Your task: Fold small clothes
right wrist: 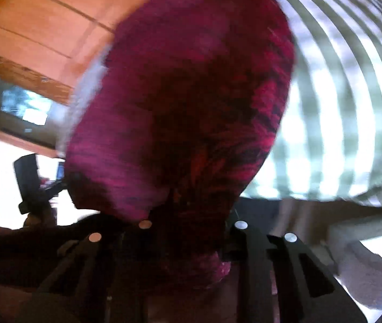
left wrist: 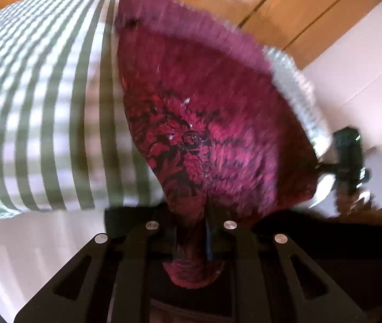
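Above the striped cloth (left wrist: 43, 113) we pinch the maroon knit garment (left wrist: 196, 123) in both left gripper (left wrist: 191, 242) and right gripper (right wrist: 188, 242), its length hanging between them, neither nearer.

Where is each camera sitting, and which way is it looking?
Left wrist: on the left hand-held gripper, looking along its fingers at the maroon knit garment they pinch; the right hand-held gripper shows far right.
Right wrist: on the right hand-held gripper, facing the same garment; the left hand-held gripper shows far left.
Shared: the garment and the green-striped cloth.
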Action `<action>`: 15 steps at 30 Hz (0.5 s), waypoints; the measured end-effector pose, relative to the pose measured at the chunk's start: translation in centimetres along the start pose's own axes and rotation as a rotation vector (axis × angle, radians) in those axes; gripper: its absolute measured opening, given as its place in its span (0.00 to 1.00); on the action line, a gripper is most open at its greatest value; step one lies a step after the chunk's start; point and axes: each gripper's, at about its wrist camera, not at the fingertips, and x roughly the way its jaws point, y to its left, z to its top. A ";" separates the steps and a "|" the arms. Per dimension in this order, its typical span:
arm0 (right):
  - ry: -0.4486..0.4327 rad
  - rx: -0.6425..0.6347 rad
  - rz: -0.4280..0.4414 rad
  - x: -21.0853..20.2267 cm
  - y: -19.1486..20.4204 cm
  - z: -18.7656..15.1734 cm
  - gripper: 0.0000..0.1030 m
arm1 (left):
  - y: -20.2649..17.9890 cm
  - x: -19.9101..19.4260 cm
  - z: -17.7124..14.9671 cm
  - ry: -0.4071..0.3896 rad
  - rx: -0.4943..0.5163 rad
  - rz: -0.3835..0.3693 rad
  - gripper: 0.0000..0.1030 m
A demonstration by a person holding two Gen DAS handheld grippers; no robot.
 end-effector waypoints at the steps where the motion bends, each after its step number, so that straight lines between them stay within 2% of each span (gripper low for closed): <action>1: -0.035 0.004 0.053 -0.7 0.7 0.6 0.22 | 0.0 -0.7 0.6 -0.027 -0.013 -0.027 0.13; 4: -0.134 0.011 0.160 -2.1 2.0 2.9 0.21 | 0.2 -2.5 3.1 -0.117 -0.065 -0.118 0.13; 7: -0.211 0.053 0.217 -2.5 2.0 4.9 0.21 | 0.7 -2.4 5.9 -0.176 -0.119 -0.186 0.13; 11: -0.338 0.146 0.227 -3.5 0.5 8.5 0.21 | 1.6 -1.3 9.7 -0.212 -0.178 -0.229 0.13; 15: -0.423 0.250 0.141 -4.0 -1.9 12.2 0.21 | 2.7 1.0 14.5 -0.221 -0.244 -0.185 0.13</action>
